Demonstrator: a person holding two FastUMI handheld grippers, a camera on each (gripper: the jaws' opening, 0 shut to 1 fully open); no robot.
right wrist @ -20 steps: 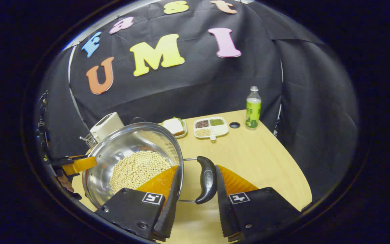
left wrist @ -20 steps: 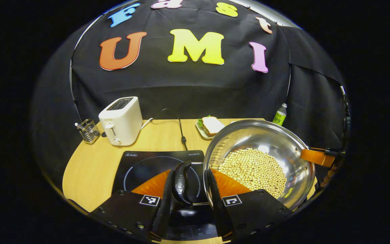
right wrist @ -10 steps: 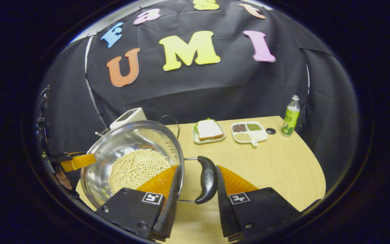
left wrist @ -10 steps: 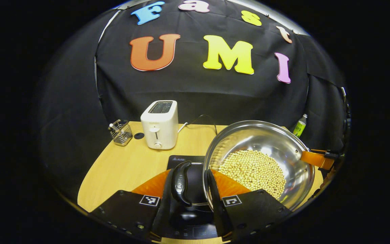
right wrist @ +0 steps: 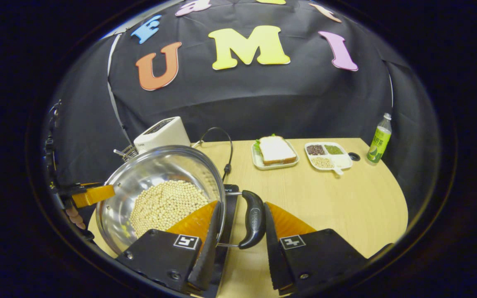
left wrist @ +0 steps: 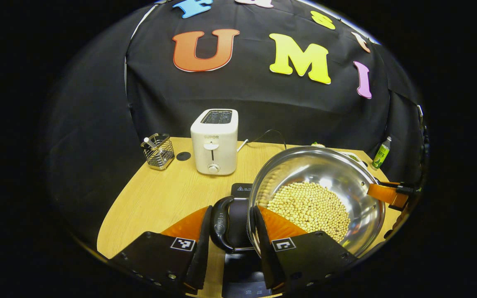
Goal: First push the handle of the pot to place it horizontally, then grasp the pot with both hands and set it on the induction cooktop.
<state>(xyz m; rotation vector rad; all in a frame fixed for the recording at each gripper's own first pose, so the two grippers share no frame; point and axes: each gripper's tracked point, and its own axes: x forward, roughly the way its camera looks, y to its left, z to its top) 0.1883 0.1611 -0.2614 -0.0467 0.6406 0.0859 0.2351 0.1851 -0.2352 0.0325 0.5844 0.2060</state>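
A steel pot [left wrist: 317, 194] holding soybeans [left wrist: 309, 209] hangs tilted above the black induction cooktop [left wrist: 240, 192]. My left gripper [left wrist: 232, 215] is shut on the pot: one finger presses its black side handle [left wrist: 221, 221] from outside, the other sits inside the rim. In the right gripper view the pot [right wrist: 160, 186] is at the left, and my right gripper [right wrist: 242, 209] clamps the opposite black handle [right wrist: 253, 219] and the rim the same way. The cooktop [right wrist: 229, 203] peeks out under the pot's edge. Each view shows the other gripper's orange finger at the pot's far rim.
A white toaster [left wrist: 215, 140] and a wire basket [left wrist: 158, 151] stand at the back left of the wooden table [left wrist: 160, 198]. A sandwich plate [right wrist: 274, 152], a divided tray of beans [right wrist: 324, 155] and a green bottle [right wrist: 379, 138] sit at the back right.
Both grippers have carried the pot leftward across the table. It now covers most of the cooktop, which earlier lay exposed to its left. Both grips are unchanged.
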